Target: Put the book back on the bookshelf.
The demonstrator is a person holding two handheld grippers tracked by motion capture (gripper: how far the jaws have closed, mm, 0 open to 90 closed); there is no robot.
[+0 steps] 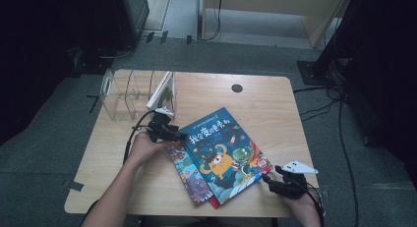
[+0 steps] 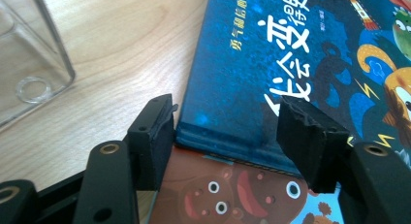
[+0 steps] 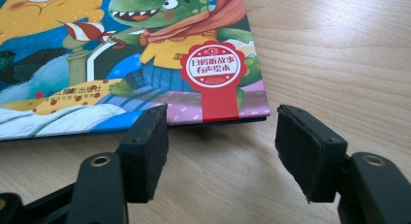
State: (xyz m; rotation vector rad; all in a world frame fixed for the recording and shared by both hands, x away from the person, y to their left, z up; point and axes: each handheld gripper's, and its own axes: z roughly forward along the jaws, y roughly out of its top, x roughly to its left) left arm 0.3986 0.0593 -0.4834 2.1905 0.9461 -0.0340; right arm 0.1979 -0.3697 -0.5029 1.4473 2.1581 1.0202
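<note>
Picture books lie stacked near the middle of the table [image 1: 255, 97]: the blue book [image 1: 223, 151] sits on top, askew, with a second book [image 1: 186, 174] peeking out beneath on its left side. From the high view, your left gripper [image 1: 178, 135] is at the blue book's upper left corner, and your right gripper [image 1: 268, 179] is at its lower right corner. A clear acrylic rack [image 1: 125, 94] stands at the far left of the table with one book [image 1: 162, 91] upright in it.

From the left gripper view, your jaws stand apart, straddling the spine corner of the blue book [image 2: 291, 64]; the pads do not press on it. The second book [image 2: 228, 195] shows under that corner, and the acrylic rack [image 2: 29, 64] sits to the left.

From the right gripper view, your jaws are also apart, on either side of the blue book's [image 3: 145, 54] corner with the red seal, which lies flat on the table [image 3: 339, 54]. Neither pad touches the cover.
</note>
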